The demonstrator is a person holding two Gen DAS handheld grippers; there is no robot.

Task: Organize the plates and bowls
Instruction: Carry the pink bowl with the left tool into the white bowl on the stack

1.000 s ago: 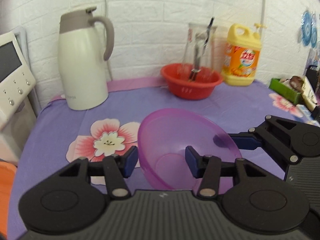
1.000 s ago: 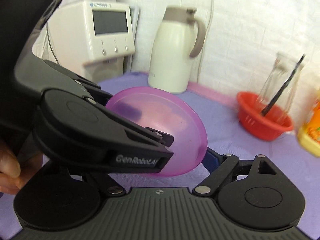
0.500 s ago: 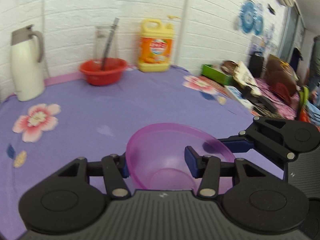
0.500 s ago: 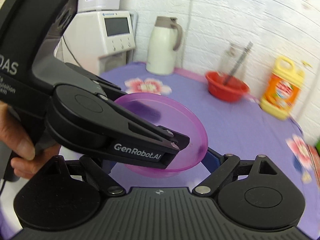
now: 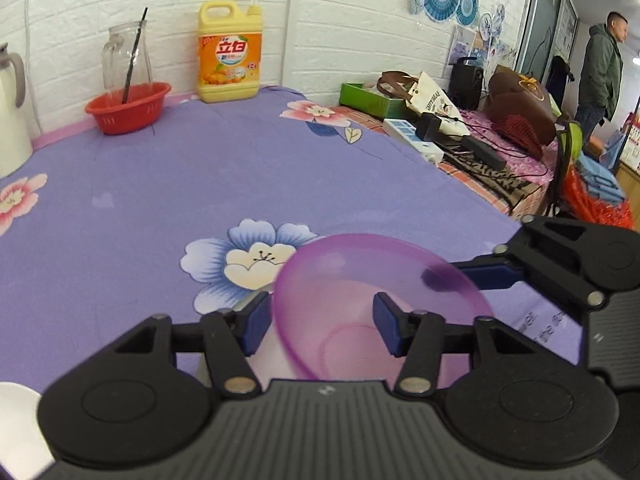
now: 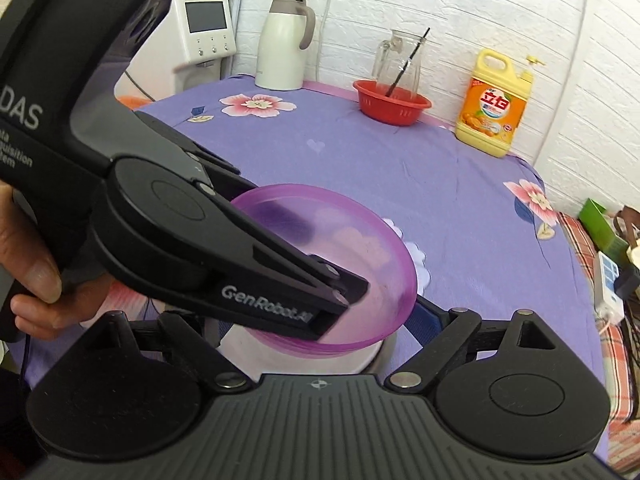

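Observation:
A translucent purple bowl [image 5: 372, 300] is held between my two grippers above the purple flowered tablecloth [image 5: 200, 184]. My left gripper [image 5: 318, 326] straddles the bowl's near rim, one blue pad outside and one inside, with a gap between them. My right gripper [image 6: 384, 312] is shut on the bowl's [image 6: 352, 248] rim from the right side; its blue fingertips [image 5: 490, 274] show in the left wrist view. A white bowl or plate [image 6: 304, 352] sits directly under the purple bowl.
At the back stand a red basin [image 5: 128, 106] with a glass jug, a yellow detergent bottle [image 5: 230, 52] and a white thermos [image 6: 284, 44]. A white appliance [image 6: 206, 28] stands at the far left. A cluttered side table [image 5: 460, 136] lies to the right. A white object [image 5: 16, 424] is at the left view's lower left.
Both grippers carried the purple bowl to the right and toward the table's front edge. It now hangs over a white dish near the blue flower print.

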